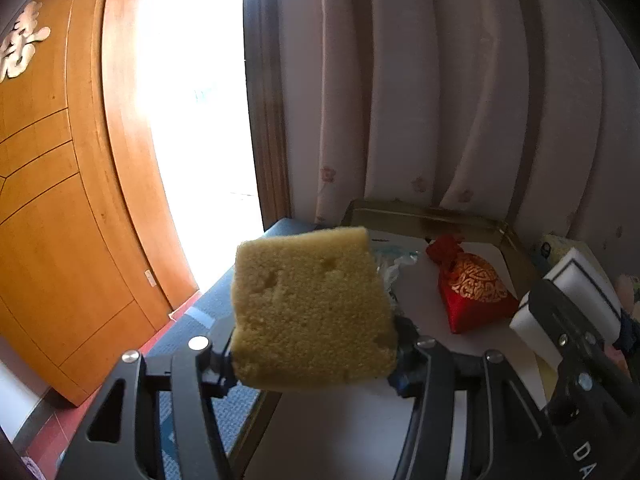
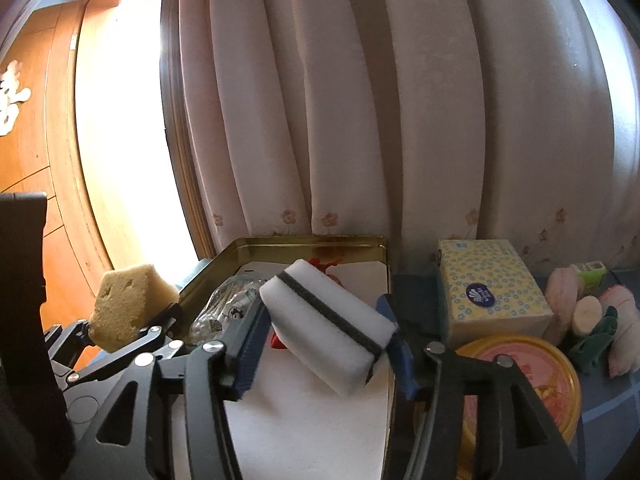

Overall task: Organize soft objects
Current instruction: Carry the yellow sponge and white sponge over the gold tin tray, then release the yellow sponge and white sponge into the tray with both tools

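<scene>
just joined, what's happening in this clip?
A person is sorting soft items with two handheld grippers. The left gripper is shut on a yellow sponge, held in the air near the left edge of a gold tin tray. The right gripper is shut on a white sponge with a dark stripe, held over the tray. A red pouch and a clear plastic packet already lie in the tray. A tissue box stands to its right.
</scene>
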`<state>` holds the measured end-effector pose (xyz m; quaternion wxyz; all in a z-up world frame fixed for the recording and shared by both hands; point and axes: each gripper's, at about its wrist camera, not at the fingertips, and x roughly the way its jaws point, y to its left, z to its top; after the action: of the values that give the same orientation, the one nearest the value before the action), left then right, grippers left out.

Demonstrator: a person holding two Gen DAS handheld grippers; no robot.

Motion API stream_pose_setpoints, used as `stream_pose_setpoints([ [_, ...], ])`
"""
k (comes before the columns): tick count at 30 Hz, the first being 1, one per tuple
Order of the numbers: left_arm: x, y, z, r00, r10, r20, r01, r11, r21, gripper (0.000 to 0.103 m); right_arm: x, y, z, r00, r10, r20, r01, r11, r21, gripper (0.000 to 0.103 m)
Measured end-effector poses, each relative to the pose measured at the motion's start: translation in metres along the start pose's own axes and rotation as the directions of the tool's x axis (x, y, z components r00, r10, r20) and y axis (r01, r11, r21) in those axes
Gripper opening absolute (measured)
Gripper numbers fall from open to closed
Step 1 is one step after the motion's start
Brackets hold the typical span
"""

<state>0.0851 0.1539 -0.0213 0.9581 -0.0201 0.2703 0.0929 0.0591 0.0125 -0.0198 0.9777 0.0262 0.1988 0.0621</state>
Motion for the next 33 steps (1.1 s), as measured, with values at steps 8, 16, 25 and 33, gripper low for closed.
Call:
stream_pose_setpoints([
  [8, -0.01, 0.01, -0.003, 0.998, 0.051, 0.045, -0.048, 0.997, -0.063, 0.098, -0.007, -0.01, -0.001, 0.999, 0.044, 0.029, -0.046, 0.998, 0.05, 0.069],
  [16, -0.039, 0.006, -0.011, 0.976, 0.086, 0.202, -0.077, 0.996, -0.051, 0.103, -0.068, -0.035, -0.002, 0.942, -0.101, 0.319, 0.048, 0.984, 0.171, 0.09],
  [25, -0.047, -0.007, -0.015, 0.982, 0.054, 0.184, -0.052, 0.998, -0.019, 0.103, -0.056, -0.045, -0.005, 0.961, -0.184, 0.208, 0.141, 0.968, 0.207, 0.09],
  [33, -0.048, -0.012, -0.018, 0.986, 0.045, 0.158, -0.041, 0.999, -0.028, 0.103, -0.055, -0.039, -0.009, 0.967, -0.19, 0.167, 0.17, 0.977, 0.127, 0.091],
])
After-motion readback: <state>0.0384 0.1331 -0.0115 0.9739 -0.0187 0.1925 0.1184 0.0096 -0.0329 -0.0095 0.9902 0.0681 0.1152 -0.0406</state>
